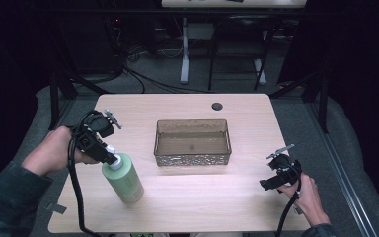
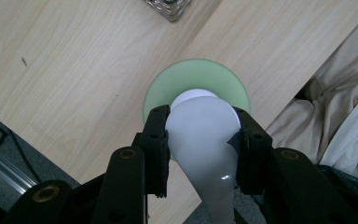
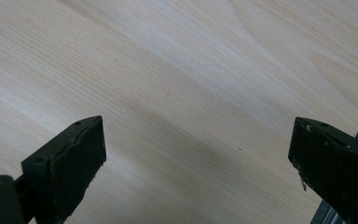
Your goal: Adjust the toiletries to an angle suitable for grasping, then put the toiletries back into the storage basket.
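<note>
Support surface was a light wood-grain table (image 1: 177, 197) with rounded corners. A small dark round cap (image 1: 217, 106) sat in its top near the far edge.

A clear, brownish rectangular bin (image 1: 192, 142) with a patterned lower wall lay at the table's middle, between the two grippers and farther from the person than either. One corner of it appeared at the top of the left gripper view.

A pale green bottle (image 1: 124, 179) stood tilted on the table directly below the left gripper (image 1: 109, 157); whether its base sat flat could not be told.

Bare wood lay under the right gripper (image 1: 271, 181), near the table's right edge.
</note>
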`<action>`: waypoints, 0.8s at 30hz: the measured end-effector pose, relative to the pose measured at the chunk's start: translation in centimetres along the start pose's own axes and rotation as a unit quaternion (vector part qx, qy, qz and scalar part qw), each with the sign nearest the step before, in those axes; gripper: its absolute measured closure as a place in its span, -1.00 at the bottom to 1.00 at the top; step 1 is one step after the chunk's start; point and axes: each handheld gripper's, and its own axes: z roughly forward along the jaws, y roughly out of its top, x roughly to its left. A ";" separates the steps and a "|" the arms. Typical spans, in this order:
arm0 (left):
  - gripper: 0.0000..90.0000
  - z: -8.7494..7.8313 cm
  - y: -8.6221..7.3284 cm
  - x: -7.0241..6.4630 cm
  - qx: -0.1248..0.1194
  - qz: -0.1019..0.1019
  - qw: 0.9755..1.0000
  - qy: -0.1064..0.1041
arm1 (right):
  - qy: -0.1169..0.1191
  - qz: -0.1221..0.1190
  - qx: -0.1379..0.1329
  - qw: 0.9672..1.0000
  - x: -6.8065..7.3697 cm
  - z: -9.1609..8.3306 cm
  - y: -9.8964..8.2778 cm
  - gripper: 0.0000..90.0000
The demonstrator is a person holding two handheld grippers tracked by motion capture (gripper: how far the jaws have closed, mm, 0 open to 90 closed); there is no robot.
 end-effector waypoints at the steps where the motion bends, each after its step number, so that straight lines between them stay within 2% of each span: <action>1: 0.39 0.0 0.0 0.0 0.001 0.000 1.000 0.001 | 0.000 -0.001 0.000 1.000 0.0 0.0 0.0 -0.92; 12: 0.39 -0.1 -0.2 0.3 -0.001 -0.008 1.000 0.005 | 0.002 -0.002 -0.002 1.000 0.2 0.0 0.1 -0.92; 17: 0.39 -0.2 -0.2 0.4 -0.008 -0.004 1.000 0.016 | 0.000 -0.004 -0.002 1.000 0.0 0.0 -0.1 -0.92; 21: 0.39 -0.9 -0.2 0.5 -0.020 0.004 0.999 0.025 | 0.002 -0.004 -0.002 1.000 0.0 0.0 0.0 -0.92; 24: 0.39 -1.5 0.0 0.6 -0.018 0.014 0.999 0.030 | 0.002 -0.006 -0.001 1.000 -0.1 0.1 -0.1 -0.92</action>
